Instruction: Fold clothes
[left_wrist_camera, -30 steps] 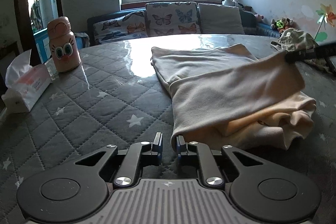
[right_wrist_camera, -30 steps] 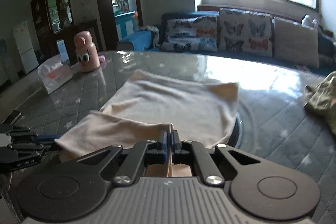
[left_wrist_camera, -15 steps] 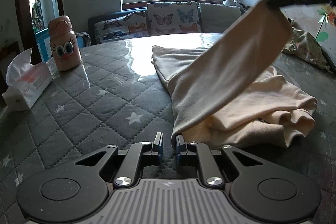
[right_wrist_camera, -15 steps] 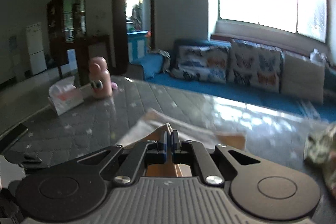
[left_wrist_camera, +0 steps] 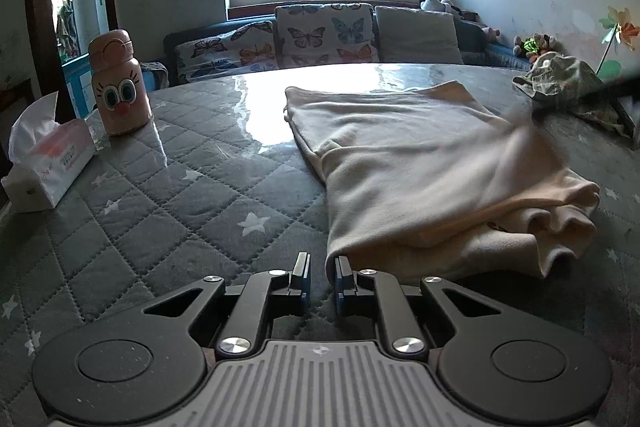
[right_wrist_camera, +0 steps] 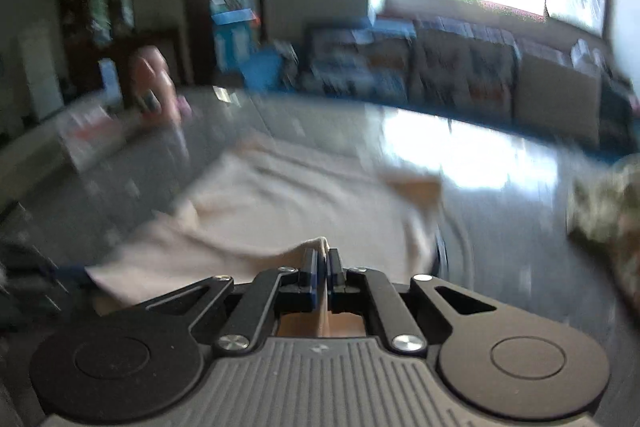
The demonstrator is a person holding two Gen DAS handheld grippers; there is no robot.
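A cream garment [left_wrist_camera: 420,163] lies partly folded on the grey quilted table [left_wrist_camera: 160,211], its bunched layers at the right near edge. My left gripper [left_wrist_camera: 322,273] sits low at the garment's near left corner, jaws a little apart, with the cloth edge against the right finger and nothing pinched. My right gripper [right_wrist_camera: 322,261] is shut on a fold of the same garment [right_wrist_camera: 280,211]; this view is motion-blurred. The right gripper also shows as a dark blurred bar in the left wrist view [left_wrist_camera: 592,93], low over the garment's far right side.
A pink bottle with cartoon eyes [left_wrist_camera: 118,83] and a tissue box [left_wrist_camera: 48,163] stand at the table's left. A camouflage garment [left_wrist_camera: 572,87] lies at the far right, also in the right wrist view [right_wrist_camera: 608,211]. A sofa with butterfly cushions [left_wrist_camera: 328,35] is behind the table.
The right gripper, which had lifted the cloth corner high half a second ago, has swung back down with it; the flap now lies flat over the garment. The left gripper has not moved.
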